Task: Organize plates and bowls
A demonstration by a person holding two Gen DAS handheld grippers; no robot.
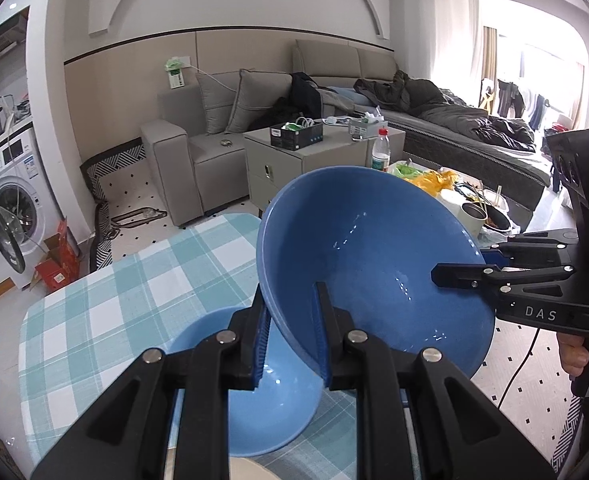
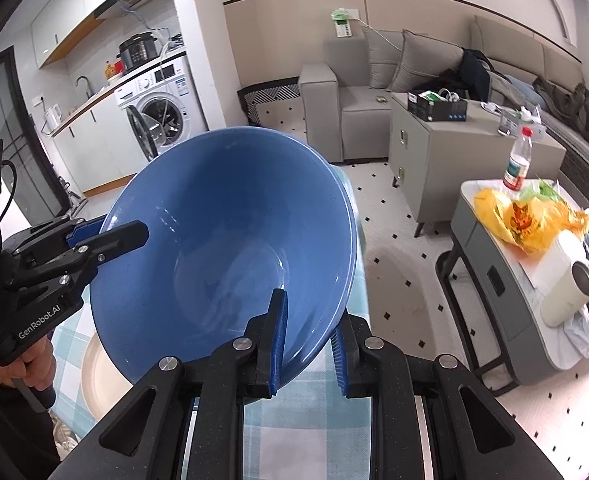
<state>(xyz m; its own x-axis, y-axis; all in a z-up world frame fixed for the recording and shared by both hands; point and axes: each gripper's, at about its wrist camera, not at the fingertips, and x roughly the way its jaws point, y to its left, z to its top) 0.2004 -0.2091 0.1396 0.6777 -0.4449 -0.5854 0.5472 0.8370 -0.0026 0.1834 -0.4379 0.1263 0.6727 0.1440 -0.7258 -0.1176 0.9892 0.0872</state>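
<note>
A large blue bowl (image 1: 374, 256) is held tilted in the air above the checked table (image 1: 134, 280). My left gripper (image 1: 292, 344) is shut on its near rim. My right gripper (image 1: 460, 264) grips the opposite rim from the right. In the right wrist view the same bowl (image 2: 222, 248) fills the middle, with my right gripper (image 2: 308, 344) shut on its rim and the left gripper (image 2: 124, 232) on its far-left rim. A second blue bowl (image 1: 270, 408) sits on the table under the held one. A cream plate (image 2: 98, 376) lies on the table beside it.
A low grey side table (image 2: 490, 264) to the right carries a yellow bag (image 2: 522, 216), a bottle (image 2: 517, 160) and a cup. A grey sofa (image 1: 222, 136), a grey cabinet (image 1: 306, 160) and a washing machine (image 1: 10, 208) stand beyond the table edge.
</note>
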